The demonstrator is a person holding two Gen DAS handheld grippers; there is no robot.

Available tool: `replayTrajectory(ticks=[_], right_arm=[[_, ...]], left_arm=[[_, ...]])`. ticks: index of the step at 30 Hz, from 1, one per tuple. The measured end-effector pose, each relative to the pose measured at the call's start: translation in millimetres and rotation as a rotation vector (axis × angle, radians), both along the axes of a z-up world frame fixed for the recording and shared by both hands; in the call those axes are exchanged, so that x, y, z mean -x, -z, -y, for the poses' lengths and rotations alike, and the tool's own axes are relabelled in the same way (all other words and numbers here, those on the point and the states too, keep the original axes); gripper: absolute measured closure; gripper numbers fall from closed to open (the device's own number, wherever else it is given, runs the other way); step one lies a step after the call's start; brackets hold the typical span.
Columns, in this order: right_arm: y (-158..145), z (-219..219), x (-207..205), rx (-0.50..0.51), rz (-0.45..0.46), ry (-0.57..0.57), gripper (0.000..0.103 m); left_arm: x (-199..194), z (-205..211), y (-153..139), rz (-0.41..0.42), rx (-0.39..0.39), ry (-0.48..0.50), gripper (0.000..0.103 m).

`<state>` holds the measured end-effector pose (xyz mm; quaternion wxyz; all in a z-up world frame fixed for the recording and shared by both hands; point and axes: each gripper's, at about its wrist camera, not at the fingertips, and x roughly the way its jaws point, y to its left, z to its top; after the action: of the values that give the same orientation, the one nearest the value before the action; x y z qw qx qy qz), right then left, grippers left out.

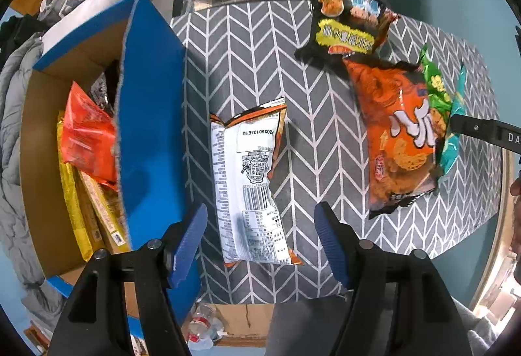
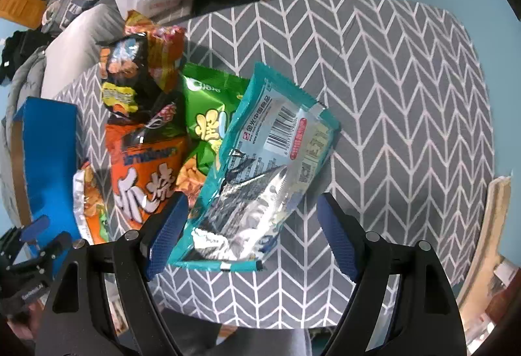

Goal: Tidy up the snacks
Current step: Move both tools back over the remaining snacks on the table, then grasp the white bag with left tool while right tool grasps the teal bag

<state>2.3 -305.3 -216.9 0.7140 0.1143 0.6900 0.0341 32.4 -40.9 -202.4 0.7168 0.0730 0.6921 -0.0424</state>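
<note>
In the left wrist view, the left gripper (image 1: 260, 245) points down at a table under a grey herringbone cloth (image 1: 247, 63), its blue-padded jaws spread wide. Between them, at the centre of the view, a white snack packet (image 1: 250, 183) lies back-side up with its barcode showing; the pads seem to stand clear of it on both sides, though its lower end comes close to them. At nine o'clock a blue-walled cardboard box (image 1: 153, 115) sits open, with an orange-red packet (image 1: 88, 138) and yellow packets (image 1: 78, 212) inside. At three o'clock an orange crisp bag (image 1: 397, 141) lies on the cloth, with a black-and-yellow snack bag (image 1: 348, 27) above it at one o'clock. In the right wrist view, the right gripper (image 2: 252, 232) also has its jaws set wide, either side of a teal-and-silver packet (image 2: 257, 177) that lies back-side up at the centre; neither pad presses on it. From nine to eleven o'clock of that packet lie the orange bag (image 2: 146, 173), a green snack bag (image 2: 208, 108) and the black-and-yellow bag (image 2: 127, 79), overlapping one another. The blue box (image 2: 49, 154) stands at nine o'clock.
</note>
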Motion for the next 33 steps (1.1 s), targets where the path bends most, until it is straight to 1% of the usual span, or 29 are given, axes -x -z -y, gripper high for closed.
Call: replayTrajectory(ticks=[5,10,13,16,19,22,25,27,29,33], right_arm=[[19,-2,-1,0.009,-0.026,-0.003,0.022],[22,0,5,0.028,-0.02,-0.037,0.022],[23,7,10,0.081,-0.025,-0.068,0.022],[31,15,16,0.156,-0.059,-0.102,0.022],[42,23,23,0.183,-0.095,-0.115,0.022],[48,34,30,0.178,-0.115,-0.089,0.022],[51,48,34,0.131,-0.118,-0.029,0.022],[51,54,34,0.118,-0.106,-0.003,0.022],[51,63,32,0.111,-0.093,-0.002,0.022],[50,58,17,0.075,-0.079,0.006,0.022]], left_arm=[[1,1,18,-0.02,-0.028,0.015,0.031],[2,-2,34,-0.041,-0.046,0.012,0.031],[1,-5,40,-0.05,-0.037,0.009,0.031],[0,-6,47,-0.062,-0.029,0.005,0.03],[-3,-7,56,-0.082,-0.027,0.005,0.029],[-4,-10,61,-0.09,-0.013,-0.004,0.029],[-13,-12,67,-0.093,-0.006,-0.013,0.028],[-15,-12,70,-0.089,-0.008,-0.01,0.026],[-22,-7,75,-0.094,-0.02,-0.002,0.026],[-30,-9,88,-0.105,-0.038,0.007,0.026]])
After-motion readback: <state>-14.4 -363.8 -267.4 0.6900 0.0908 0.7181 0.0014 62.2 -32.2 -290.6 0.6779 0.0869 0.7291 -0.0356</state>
